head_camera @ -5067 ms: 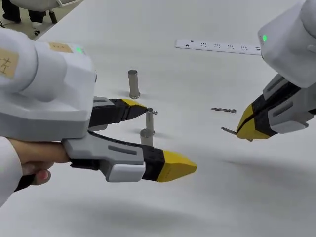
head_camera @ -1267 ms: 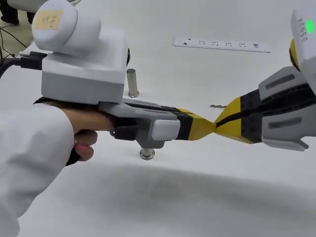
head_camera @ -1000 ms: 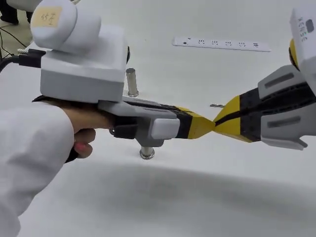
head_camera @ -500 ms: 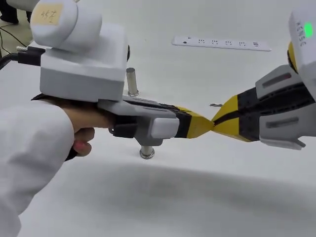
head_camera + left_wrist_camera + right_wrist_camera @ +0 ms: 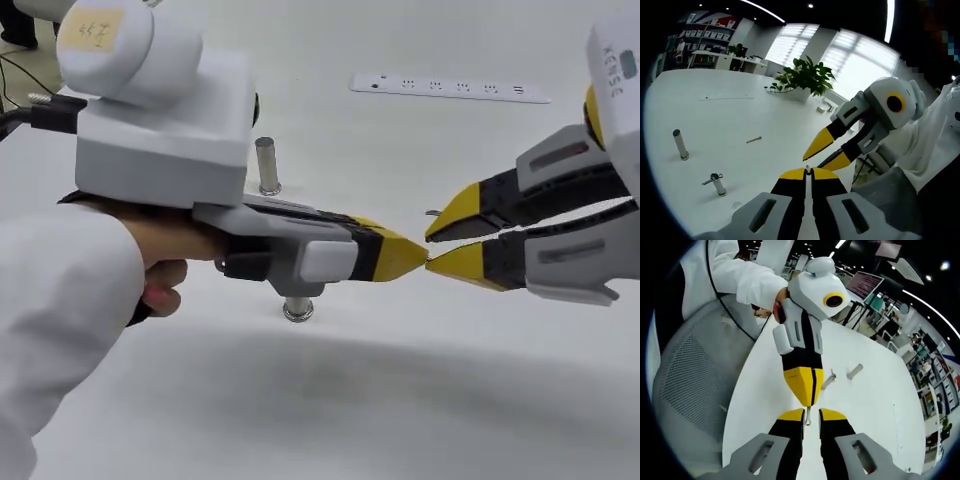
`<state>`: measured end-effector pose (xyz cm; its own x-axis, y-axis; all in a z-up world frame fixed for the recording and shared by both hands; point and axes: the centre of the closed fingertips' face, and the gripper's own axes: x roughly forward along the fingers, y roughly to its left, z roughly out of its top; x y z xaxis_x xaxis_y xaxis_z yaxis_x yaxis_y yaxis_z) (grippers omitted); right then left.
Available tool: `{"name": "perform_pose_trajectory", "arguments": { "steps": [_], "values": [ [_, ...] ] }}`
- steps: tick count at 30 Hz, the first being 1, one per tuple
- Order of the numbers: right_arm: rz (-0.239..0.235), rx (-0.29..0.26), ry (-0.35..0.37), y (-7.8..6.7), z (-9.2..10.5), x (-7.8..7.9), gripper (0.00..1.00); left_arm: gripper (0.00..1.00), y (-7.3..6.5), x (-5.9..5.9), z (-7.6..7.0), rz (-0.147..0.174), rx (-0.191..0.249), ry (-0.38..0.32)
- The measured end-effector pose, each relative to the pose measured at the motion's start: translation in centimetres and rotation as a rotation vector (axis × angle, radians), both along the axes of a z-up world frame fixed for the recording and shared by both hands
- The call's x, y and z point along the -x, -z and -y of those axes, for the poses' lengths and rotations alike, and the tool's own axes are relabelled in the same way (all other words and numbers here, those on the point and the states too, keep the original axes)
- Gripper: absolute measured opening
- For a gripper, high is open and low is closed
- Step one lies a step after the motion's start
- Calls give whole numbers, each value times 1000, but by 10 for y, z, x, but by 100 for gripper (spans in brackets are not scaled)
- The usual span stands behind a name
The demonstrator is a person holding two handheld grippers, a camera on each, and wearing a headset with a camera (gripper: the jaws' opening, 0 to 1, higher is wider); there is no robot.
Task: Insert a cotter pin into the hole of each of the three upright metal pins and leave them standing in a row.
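Desk [image 5: 420,400]: white and flat; it carries everything below.
Left gripper [image 5: 415,257]: held in a hand [image 5: 160,285] with a white sleeve, it reaches across the head view from the left. Its fingers are pressed together on the held cotter pin. It also shows in the left gripper view [image 5: 808,173] and, coming down from the top, in the right gripper view [image 5: 808,401].
Right gripper [image 5: 432,250]: comes in from the right, tip to tip with the left one. Its fingers are apart, one on each side of the held pin's free end, and grip nothing [image 5: 811,414] [image 5: 813,163].
Power strip [image 5: 450,92]: lies flat at the far side of the desk, well apart from the work.
Far pin [image 5: 267,167]: bare metal pin, upright on its foot, long axis vertical [image 5: 680,145] [image 5: 855,371].
Fitted pin [image 5: 718,184]: standing near the far pin, with a cotter pin crosswise through its top, about level with the desk [image 5: 828,380].
Foot of a pin [image 5: 297,309]: shows on the desk under the left gripper; I cannot tell which pin it is.
Spare cotter pin [image 5: 754,140]: lies flat on the desk, off to the side of the standing pins [image 5: 437,214].
Held cotter pin [image 5: 809,416]: off the desk, between the two grippers. Its long axis runs on in line with the left fingers and points into the right gripper's gap [image 5: 808,170]. Too small to tell which end leads.
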<state>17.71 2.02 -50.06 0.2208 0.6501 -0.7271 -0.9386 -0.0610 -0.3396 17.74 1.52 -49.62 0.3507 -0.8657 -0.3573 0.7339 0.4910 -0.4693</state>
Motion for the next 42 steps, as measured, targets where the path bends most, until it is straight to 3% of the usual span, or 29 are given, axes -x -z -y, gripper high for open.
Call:
{"name": "perform_pose_trajectory", "arguments": {
  "steps": [7, 13, 19, 20, 23, 24, 27, 34, 42],
  "values": [
    [-52, -43, 39, -3, 6, -7, 11, 0, -5, -3, -6, 34, -6, -19],
    [-137, -93, 61, -2, 11, -8, 15, 0, -8, -4, -13, 58, -11, -14],
    [-293, -149, 70, 0, 11, -4, 17, 0, -12, -4, -18, 84, -2, -9],
    [-314, -163, 33, -3, 8, 0, 18, 0, -14, -3, -17, 96, 3, 0],
    [-341, -190, 30, -6, 3, -3, 20, 0, -20, 0, -16, 120, 15, 18],
    [-358, -195, 30, -7, 2, 2, 20, 0, -22, 1, -16, 137, 15, 27],
    [-412, -216, 32, -5, -1, 1, 19, 0, -24, 3, -17, 153, 16, 41],
    [-546, -283, 9, -5, -12, 15, 14, 0, -31, 9, -15, 181, 32, 66],
    [-593, -296, 13, 0, -13, 16, 5, 0, -37, 17, -12, 218, 36, 106]
  ]
}}
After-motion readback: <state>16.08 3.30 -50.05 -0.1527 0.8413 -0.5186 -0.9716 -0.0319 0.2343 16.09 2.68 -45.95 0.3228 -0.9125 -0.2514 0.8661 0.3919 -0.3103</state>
